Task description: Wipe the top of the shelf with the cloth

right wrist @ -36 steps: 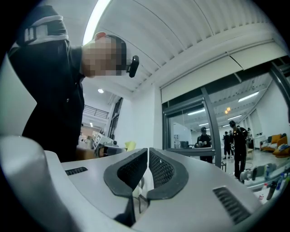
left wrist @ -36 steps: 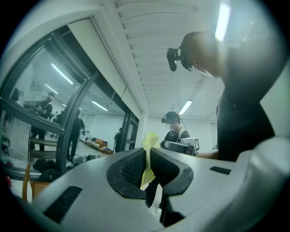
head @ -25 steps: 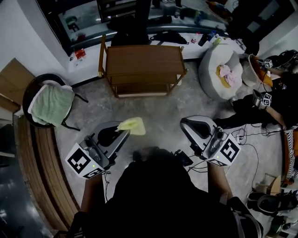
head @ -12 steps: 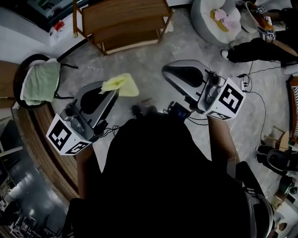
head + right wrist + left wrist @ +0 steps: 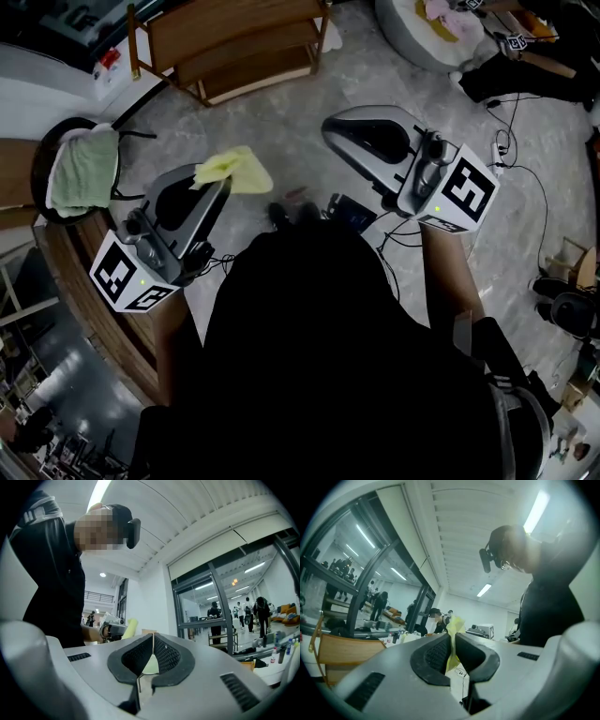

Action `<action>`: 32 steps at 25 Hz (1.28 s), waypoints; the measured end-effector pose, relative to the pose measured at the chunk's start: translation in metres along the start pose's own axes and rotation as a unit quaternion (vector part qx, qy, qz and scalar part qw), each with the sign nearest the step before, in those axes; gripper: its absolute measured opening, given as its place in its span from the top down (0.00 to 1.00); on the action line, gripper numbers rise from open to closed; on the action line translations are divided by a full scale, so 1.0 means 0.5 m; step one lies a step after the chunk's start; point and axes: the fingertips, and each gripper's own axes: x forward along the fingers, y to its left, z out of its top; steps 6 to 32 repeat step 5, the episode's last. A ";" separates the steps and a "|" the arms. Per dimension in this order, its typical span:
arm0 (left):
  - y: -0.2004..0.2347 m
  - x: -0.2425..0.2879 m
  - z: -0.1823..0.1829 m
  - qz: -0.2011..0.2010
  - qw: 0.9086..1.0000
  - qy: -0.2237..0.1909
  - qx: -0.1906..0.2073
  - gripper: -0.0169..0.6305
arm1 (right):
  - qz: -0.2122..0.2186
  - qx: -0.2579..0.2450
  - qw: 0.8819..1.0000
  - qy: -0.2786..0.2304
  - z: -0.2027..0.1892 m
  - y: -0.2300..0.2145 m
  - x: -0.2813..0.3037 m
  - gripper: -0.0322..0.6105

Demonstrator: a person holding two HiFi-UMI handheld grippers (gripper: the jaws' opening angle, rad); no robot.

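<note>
The wooden shelf [image 5: 234,37] stands at the top of the head view, well beyond both grippers; its brown edge [image 5: 333,653] shows at the left of the left gripper view. My left gripper [image 5: 217,183] is shut on a yellow cloth [image 5: 232,169], which hangs from the tips over the floor. In the left gripper view, the cloth [image 5: 453,627] is pinched between the closed jaws of the left gripper [image 5: 452,637]. My right gripper [image 5: 328,136] is held beside it, right of the cloth. Its jaws [image 5: 153,637] meet with nothing between them. The right gripper view also catches the yellow cloth [image 5: 130,626].
A round chair with a green towel [image 5: 80,178] stands left of the shelf. A grey beanbag [image 5: 427,33] sits at the upper right, next to another person's legs [image 5: 525,75]. Cables [image 5: 511,141] trail over the floor on the right. A curved wooden bench [image 5: 70,272] runs along the left.
The head view has tilted down, so the shelf slid to the top edge. Both grippers appear larger and higher in view. The left one still holds the cloth.
</note>
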 end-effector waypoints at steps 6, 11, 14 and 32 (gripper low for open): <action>-0.044 0.016 -0.037 0.006 1.000 0.015 -0.001 0.92 | -0.001 -0.012 1.000 0.015 -0.027 0.006 -0.047 0.91; -0.044 0.016 -0.037 0.006 1.000 0.015 -0.001 0.92 | -0.001 -0.012 1.000 0.015 -0.027 0.006 -0.047 0.91; -0.044 0.016 -0.037 0.006 1.000 0.015 -0.001 0.92 | -0.001 -0.012 1.000 0.015 -0.027 0.006 -0.047 0.91; -0.044 0.016 -0.037 0.006 1.000 0.015 -0.001 0.92 | -0.001 -0.012 1.000 0.015 -0.027 0.006 -0.047 0.91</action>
